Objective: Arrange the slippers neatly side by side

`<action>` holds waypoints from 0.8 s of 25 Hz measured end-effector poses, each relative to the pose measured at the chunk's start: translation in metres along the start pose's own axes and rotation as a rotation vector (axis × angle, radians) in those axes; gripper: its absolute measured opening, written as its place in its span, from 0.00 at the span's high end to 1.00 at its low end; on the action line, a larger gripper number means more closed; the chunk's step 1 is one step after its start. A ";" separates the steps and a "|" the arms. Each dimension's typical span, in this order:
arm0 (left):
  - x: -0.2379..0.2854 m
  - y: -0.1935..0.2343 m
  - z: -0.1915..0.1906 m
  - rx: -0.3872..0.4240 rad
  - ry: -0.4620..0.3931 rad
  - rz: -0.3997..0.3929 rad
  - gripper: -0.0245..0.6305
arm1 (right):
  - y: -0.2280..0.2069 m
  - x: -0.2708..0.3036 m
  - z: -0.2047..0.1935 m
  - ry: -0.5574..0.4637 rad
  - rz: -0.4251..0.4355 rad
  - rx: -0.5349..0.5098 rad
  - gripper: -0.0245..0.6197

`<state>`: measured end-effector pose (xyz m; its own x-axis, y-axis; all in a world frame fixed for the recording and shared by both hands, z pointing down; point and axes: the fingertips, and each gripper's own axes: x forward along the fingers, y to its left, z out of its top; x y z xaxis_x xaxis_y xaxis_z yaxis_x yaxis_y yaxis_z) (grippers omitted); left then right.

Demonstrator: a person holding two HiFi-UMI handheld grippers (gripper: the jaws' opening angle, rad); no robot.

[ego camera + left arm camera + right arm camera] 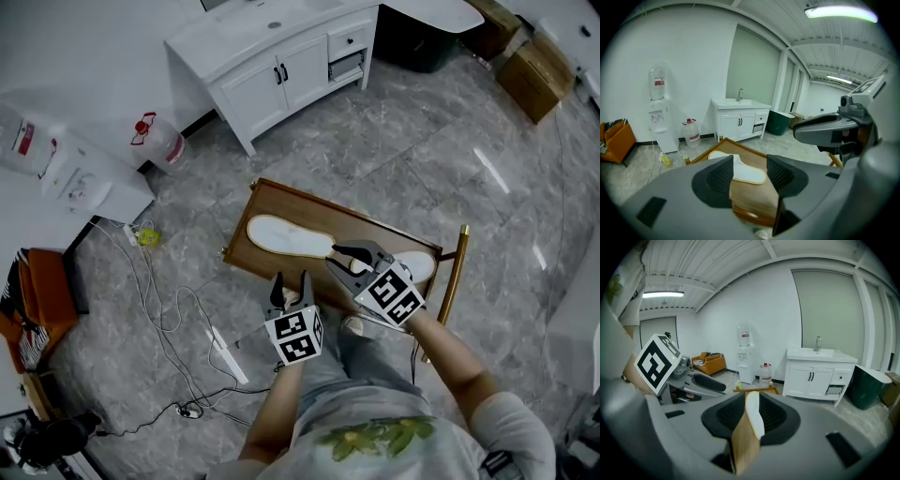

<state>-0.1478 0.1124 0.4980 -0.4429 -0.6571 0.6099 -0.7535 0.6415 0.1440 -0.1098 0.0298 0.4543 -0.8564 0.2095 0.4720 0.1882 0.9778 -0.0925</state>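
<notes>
A low wooden table (366, 230) stands on the grey floor. One white slipper (281, 234) lies along its left half. A second white slipper (419, 265) lies at the right end, partly hidden by my right gripper (332, 255). That gripper hangs over the table's near edge between the two slippers, jaws apart and empty. My left gripper (291, 278) is just short of the near edge, open and empty, pointing at the left slipper (747, 173). The right gripper view looks along the table (743, 446) and the slipper (753, 411) edge-on through the gap.
A white vanity cabinet (281, 66) stands at the back, with a water jug (159, 141) and a water dispenser (56, 169) to its left. Cables (178, 328) trail on the floor left of the table. An orange seat (42, 300) is at far left, cardboard boxes (534, 75) at top right.
</notes>
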 end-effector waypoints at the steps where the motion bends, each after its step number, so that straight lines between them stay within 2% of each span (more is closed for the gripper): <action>1: 0.005 0.004 -0.002 -0.011 0.008 0.008 0.63 | -0.003 0.005 -0.001 0.009 0.007 0.001 0.81; 8: 0.048 0.017 -0.014 -0.025 0.063 0.015 0.61 | -0.028 0.048 -0.015 0.056 0.057 0.008 0.80; 14: 0.081 0.029 -0.042 -0.010 0.145 0.023 0.61 | -0.040 0.087 -0.036 0.091 0.088 -0.003 0.80; 20: 0.110 0.042 -0.059 -0.016 0.184 0.044 0.61 | -0.045 0.123 -0.058 0.141 0.142 -0.010 0.79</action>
<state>-0.1994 0.0903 0.6172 -0.3778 -0.5454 0.7482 -0.7269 0.6752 0.1251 -0.1958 0.0112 0.5669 -0.7450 0.3411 0.5733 0.3078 0.9382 -0.1581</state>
